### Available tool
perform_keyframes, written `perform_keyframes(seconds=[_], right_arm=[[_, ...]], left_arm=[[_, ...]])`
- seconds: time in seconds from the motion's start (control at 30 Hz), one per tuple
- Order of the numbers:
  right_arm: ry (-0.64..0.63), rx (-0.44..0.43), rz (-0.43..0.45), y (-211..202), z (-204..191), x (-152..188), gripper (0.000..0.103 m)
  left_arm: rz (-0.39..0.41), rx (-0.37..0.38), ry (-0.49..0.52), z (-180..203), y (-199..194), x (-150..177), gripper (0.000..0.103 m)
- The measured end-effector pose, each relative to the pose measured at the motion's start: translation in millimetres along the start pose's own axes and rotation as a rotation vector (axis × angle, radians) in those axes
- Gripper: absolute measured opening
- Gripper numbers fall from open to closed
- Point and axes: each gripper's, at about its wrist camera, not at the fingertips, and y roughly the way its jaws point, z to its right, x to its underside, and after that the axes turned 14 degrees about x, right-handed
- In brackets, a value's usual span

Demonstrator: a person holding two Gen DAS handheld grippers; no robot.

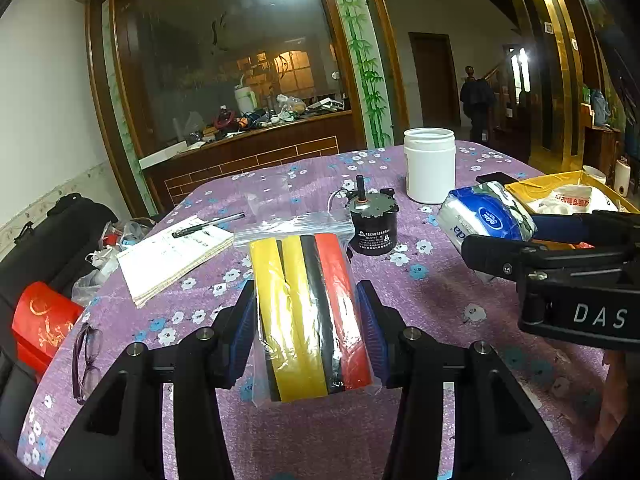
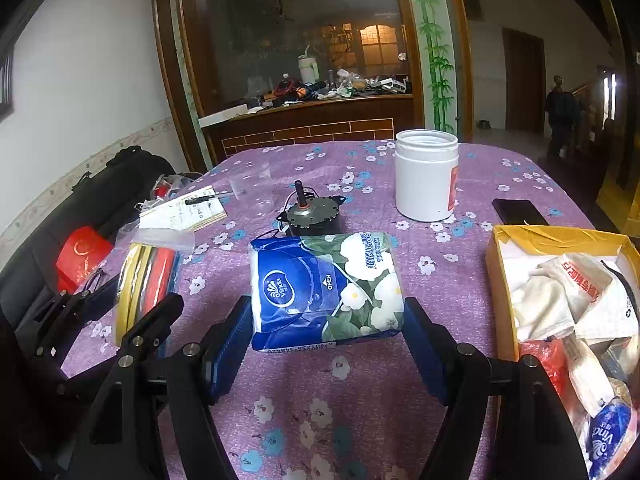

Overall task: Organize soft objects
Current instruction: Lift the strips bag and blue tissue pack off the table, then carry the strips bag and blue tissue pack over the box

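A clear zip bag of yellow, black and red soft strips sits between the blue pads of my left gripper, which is shut on its sides. In the right wrist view that bag shows edge-on in the left gripper, off the purple floral tablecloth. My right gripper is shut on a blue and white tissue pack. From the left wrist view the tissue pack hangs tilted in the right gripper, beside a yellow cardboard box with several soft packets inside.
On the cloth stand a white open jar, a small black motor, a notebook with a pen, glasses near the left edge and a black phone. A red bag lies off the table's left. A person stands far back.
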Motion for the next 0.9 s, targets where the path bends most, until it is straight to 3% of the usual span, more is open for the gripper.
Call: perform_keyframes(seconds=[0.43,0.63,0.9], right_arm=[[0.031,0.019,0.02,-4.8,10.5,-3.9,0.075],[0.159,0.063,0.019,-25.1,51.6,-4.8,0.075],[0.278,0.155,0.051,-61.5,121.8,11.4,0.075]], left_arm=[[0.021,0.0,0.019,5.4,-4.4,0.8,0.047],[-0.041,0.149,-0.058,3.7,-5.9,-4.8,0.047],[-0.05,0.281,-0.01,50.9,-23.1,-21.6,0.046]])
